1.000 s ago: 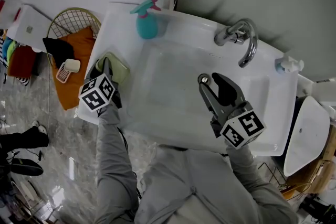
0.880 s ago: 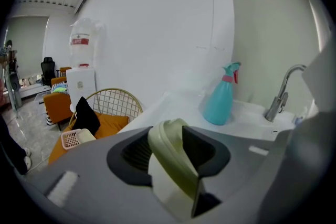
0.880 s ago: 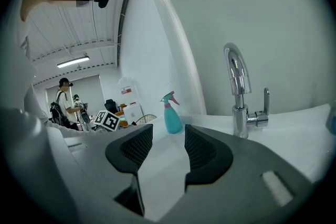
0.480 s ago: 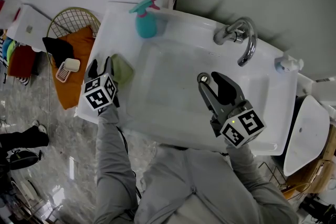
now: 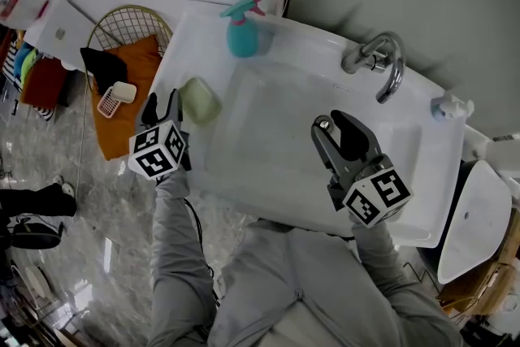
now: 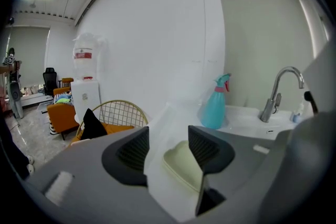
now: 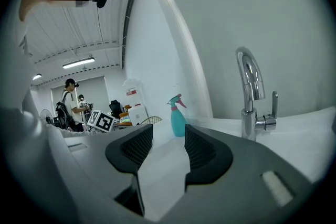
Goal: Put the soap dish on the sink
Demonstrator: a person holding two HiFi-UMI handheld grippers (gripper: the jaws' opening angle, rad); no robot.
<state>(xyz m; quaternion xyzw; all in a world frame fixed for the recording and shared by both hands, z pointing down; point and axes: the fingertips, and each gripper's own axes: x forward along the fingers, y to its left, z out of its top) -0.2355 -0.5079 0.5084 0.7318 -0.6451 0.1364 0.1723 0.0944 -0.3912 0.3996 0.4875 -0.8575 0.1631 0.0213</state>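
The pale green soap dish [image 5: 200,100] lies flat on the left ledge of the white sink [image 5: 422,175]. My left gripper [image 5: 161,103] hovers just left of the dish, off the sink's edge, open and not touching it. In the left gripper view the soap dish [image 6: 181,164] shows past the spread jaws of that gripper [image 6: 168,147], clear of both pads. My right gripper [image 5: 329,123] hangs over the basin, open and empty. Its own view shows nothing between the jaws of the right gripper [image 7: 168,147].
A teal spray bottle [image 5: 242,32] stands on the sink's back left corner, and the chrome faucet [image 5: 382,61] at the back right. Left of the sink a wire chair [image 5: 122,20] holds an orange cushion and a small white basket [image 5: 118,96]. People stand far off.
My left gripper opened and let go of the soap dish, then drew back and up a little. The dish stays on the ledge. The right gripper kept still.
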